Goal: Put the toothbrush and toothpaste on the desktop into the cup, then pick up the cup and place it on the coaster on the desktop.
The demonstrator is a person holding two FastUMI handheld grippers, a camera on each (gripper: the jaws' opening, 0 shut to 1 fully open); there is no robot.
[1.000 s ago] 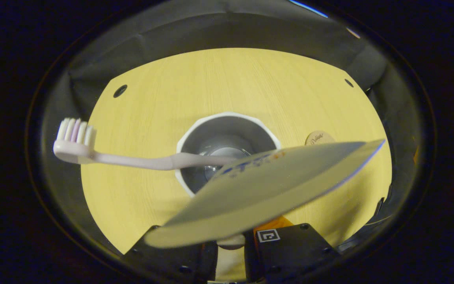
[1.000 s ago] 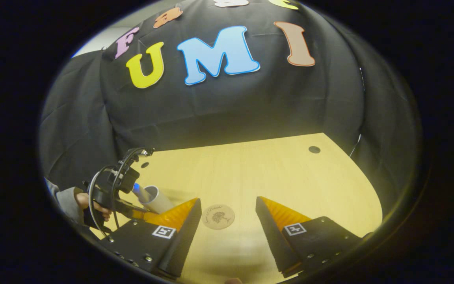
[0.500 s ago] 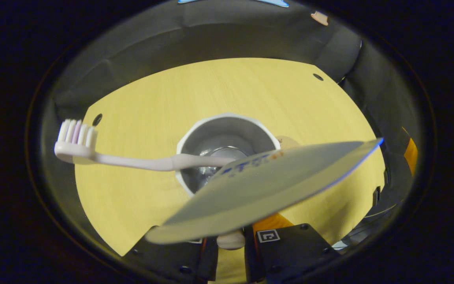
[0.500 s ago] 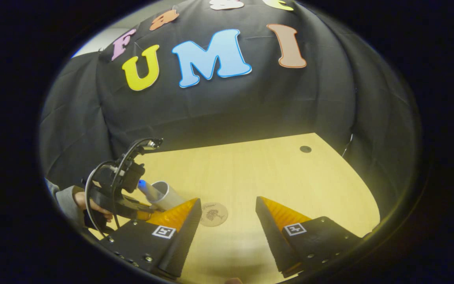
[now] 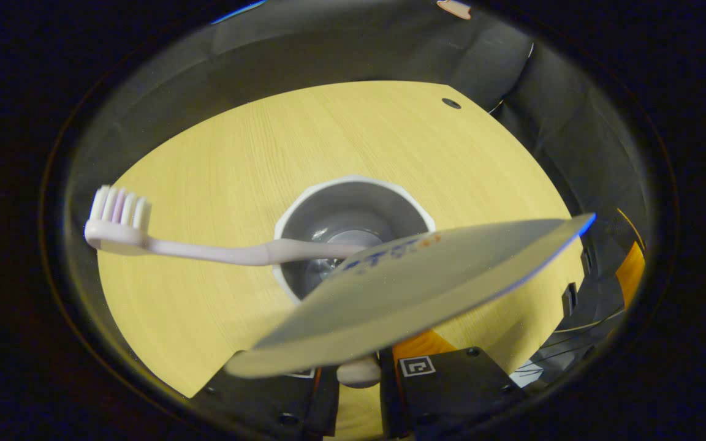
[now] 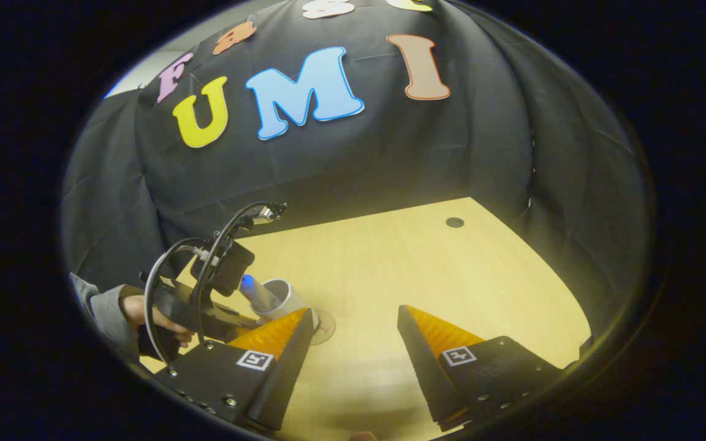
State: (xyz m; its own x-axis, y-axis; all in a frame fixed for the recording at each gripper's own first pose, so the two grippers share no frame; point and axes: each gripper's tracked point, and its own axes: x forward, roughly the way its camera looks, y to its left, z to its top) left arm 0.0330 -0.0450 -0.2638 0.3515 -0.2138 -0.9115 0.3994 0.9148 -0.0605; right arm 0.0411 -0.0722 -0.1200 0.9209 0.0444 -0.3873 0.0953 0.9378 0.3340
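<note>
The left gripper point(image 5: 359, 392) grasps the white cup point(image 5: 353, 184) holding toothbrush point(image 5: 206, 248) and toothpaste point(image 5: 414, 294); the right gripper point(image 6: 353, 361) gapes released.

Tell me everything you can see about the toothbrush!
The pale pinkish-white plastic toothbrush has a slim, slightly curved handle and a small head with white and pale purple bristles pointing up. It leans over the rim of the white cup with the grey inside, head sticking far out to the left in the left gripper view. Its lower end goes down into the cup, where the grey toothpaste tube hides it. Whether the brush touches the tube cannot be told.
</note>
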